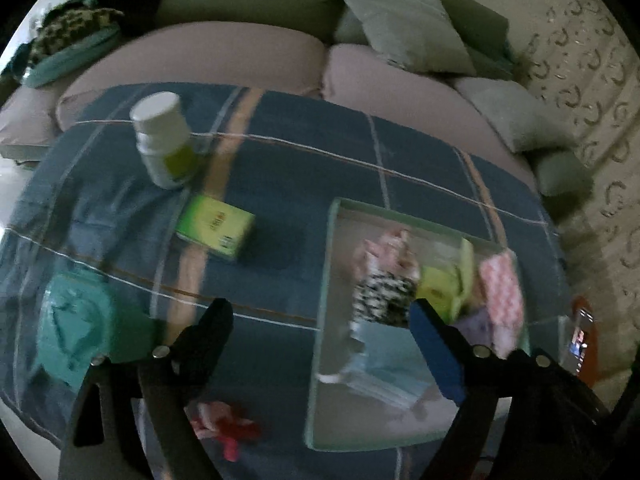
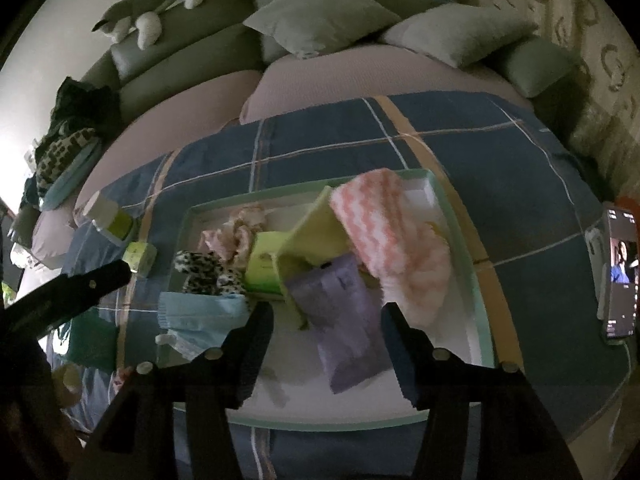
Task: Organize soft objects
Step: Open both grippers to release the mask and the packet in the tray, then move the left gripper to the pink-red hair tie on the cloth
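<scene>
Left gripper [image 1: 322,330]: nearest the left wrist camera, jaws spread wide with nothing between them, hanging over the near left rim of the tray; its black finger also shows at the left edge of the right wrist view.
Right gripper [image 2: 326,332]: jaws parted, no pad pressing on anything, hovering just above the lilac cloth.
Tray [image 2: 466,240]: shallow, pale green rim, white floor, lying on the blue plaid cloth [image 2: 520,184] that covers the worktop.
Lilac cloth [image 2: 344,316]: folded, in the near middle of the tray.
Pink-and-white zigzag cloth [image 2: 394,236]: draped over the far right part of the tray, overlapping the yellow-green cloth.
Yellow-green cloth [image 2: 316,236]: tilted up in the tray's middle, beside a green box [image 2: 262,266].
Leopard-print piece [image 2: 210,270]: in the tray's left part, next to a pink crumpled fabric [image 2: 236,232].
Light blue face mask [image 2: 200,314]: hanging over the tray's near left rim.
Outside the tray: a white bottle [image 1: 164,140] with a green label and a small green carton [image 1: 216,226] lie on the plaid cloth; a teal item [image 1: 76,328] sits at the left; a red and pink fabric scrap [image 1: 224,428] lies near the left gripper's fingers.
Phone [image 2: 618,272]: lit screen, on the worktop's right edge.
Behind: a sofa [image 2: 192,100] with grey cushions [image 2: 320,12] and a plush toy [image 2: 148,20].
</scene>
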{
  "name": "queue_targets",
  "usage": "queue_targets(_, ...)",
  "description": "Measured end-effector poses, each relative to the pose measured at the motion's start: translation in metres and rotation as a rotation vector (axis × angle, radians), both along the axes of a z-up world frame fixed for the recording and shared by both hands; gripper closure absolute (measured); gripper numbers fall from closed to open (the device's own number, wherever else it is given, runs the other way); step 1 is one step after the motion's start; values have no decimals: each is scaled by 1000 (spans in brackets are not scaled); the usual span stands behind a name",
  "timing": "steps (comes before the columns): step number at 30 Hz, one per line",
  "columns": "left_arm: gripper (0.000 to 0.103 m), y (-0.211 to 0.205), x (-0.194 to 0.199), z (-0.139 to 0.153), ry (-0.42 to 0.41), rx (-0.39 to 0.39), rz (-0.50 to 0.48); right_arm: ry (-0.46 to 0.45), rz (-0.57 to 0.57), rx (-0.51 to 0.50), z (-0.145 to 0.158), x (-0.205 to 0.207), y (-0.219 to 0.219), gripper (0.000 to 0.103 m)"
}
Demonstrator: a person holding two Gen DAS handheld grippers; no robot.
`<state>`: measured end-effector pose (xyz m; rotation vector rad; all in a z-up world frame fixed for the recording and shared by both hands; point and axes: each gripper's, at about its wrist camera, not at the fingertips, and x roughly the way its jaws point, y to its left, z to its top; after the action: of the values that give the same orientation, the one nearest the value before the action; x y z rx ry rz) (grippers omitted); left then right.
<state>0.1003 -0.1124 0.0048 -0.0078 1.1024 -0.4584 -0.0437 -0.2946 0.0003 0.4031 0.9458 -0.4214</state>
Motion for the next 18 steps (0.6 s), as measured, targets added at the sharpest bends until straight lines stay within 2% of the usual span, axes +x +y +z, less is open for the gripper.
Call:
queue_targets(4, 12, 9, 5, -1, 8, 2, 27, -16, 41, 10, 0, 7, 12, 36)
queue_targets(8, 12, 13, 3, 0, -6, 17, 33, -33, 58, 18, -1, 12, 19, 24)
queue_targets(10, 12, 12, 1, 0, -14, 23, 31, -46, 73, 26, -2, 14, 22, 17)
queue_targets(12, 11, 12, 0, -2, -11, 32, 31, -55, 86, 28, -3, 15, 25, 2)
queue_targets(18, 11, 16, -5, -8, -5, 58, 41, -58, 74, 31, -6, 17, 27, 0)
